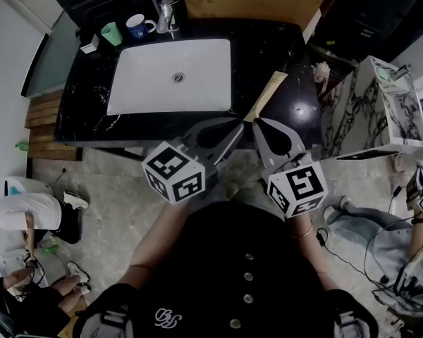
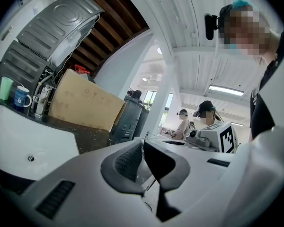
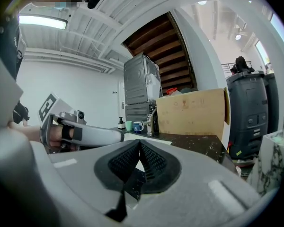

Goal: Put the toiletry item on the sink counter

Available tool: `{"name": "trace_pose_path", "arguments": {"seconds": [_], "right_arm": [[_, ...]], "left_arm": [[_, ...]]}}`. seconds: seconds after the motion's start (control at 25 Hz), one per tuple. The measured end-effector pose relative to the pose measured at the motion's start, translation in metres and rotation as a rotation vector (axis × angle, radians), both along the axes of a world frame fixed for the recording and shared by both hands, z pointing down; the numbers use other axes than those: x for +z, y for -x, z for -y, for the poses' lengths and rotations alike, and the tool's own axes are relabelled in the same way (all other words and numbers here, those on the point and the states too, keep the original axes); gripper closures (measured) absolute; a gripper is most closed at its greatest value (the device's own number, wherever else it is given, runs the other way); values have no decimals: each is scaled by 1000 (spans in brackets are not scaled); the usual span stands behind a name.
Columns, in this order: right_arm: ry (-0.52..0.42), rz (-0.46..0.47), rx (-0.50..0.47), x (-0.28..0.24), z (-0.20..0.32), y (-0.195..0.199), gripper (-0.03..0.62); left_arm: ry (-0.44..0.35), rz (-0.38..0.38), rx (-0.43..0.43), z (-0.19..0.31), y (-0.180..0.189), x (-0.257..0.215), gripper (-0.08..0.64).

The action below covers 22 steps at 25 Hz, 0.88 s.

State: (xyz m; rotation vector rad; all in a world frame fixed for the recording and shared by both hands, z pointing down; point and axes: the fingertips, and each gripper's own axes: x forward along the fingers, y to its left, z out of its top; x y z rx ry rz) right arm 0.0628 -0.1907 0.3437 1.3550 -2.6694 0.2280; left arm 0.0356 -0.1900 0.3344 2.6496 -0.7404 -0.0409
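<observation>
Because the grey left gripper (image 1: 235,127) and the grey right gripper (image 1: 261,125) both have jaws shut on nothing, they might just knock things over on the shiny black stone table (image 1: 287,56).

The head view is dim and muted, with the white basin (image 1: 173,76) its brightest patch and only a faint sheen on the black counter (image 1: 282,55). Both gripper views are brighter, lit by a ceiling strip light (image 2: 226,90) and pale daylight. They show heavy fisheye bending and dark corners, and the nearest surfaces are soft and out of focus.
</observation>
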Motion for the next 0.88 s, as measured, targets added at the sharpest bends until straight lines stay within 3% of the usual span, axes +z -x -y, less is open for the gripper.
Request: {"name": "trace_pose_path", "arguments": {"seconds": [0.4,0.88], "right_arm": [[31,-16,-52,7,-4,6,589],[68,49,-63,18,-2,6,589]], "left_arm": [[45,19,20,-4,-4,11,535],[60,32,-9,-2,4,20,535]]}}
